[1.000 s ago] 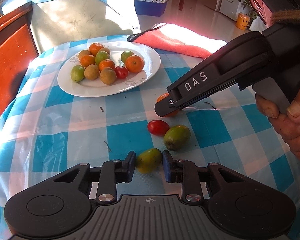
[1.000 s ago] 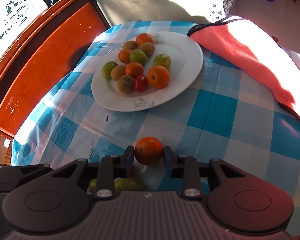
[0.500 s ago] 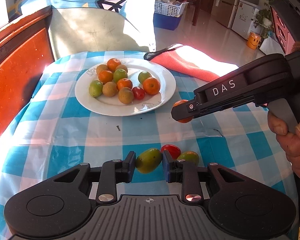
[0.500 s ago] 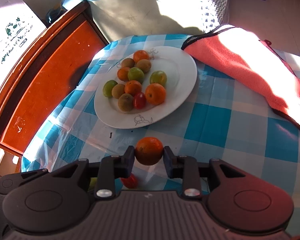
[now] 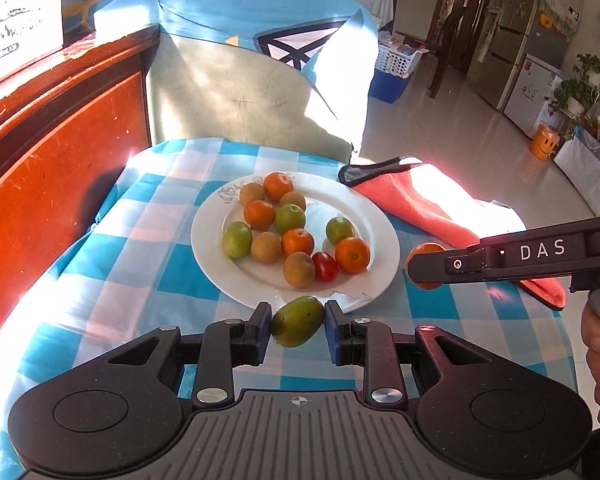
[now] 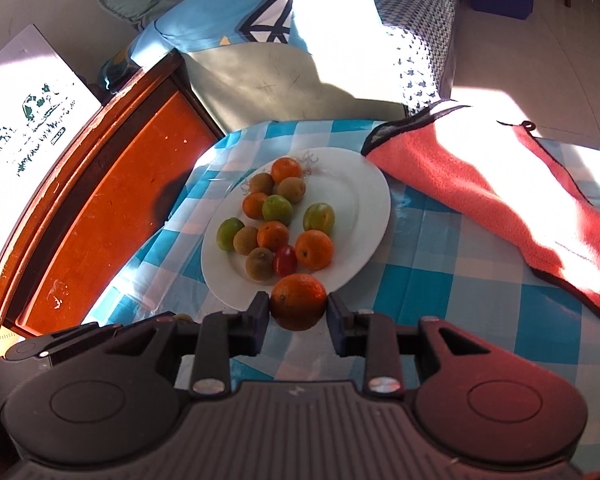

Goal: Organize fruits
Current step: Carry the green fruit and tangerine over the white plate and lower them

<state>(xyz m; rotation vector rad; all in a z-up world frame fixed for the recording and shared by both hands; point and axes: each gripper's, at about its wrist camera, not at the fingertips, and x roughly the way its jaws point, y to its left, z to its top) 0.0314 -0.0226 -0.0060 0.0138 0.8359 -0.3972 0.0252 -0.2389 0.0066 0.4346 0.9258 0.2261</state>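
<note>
Blue-and-white checked cloth (image 5: 124,248) over the surface; white plate (image 5: 376,240) of orange, green, brown, red fruit; coral-pink towel (image 6: 500,184), dark-edged.

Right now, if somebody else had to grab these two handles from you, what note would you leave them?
Left gripper: shut on the green fruit, held at the near rim of the white plate.
Right gripper: shut on the orange, also at the plate's near edge.
Done: about a dozen fruits already lie on the plate, mostly on its left half.
Left: set both held fruits down on the plate and open the fingers. Any fruit left on the checked tablecloth is out of view.
</note>
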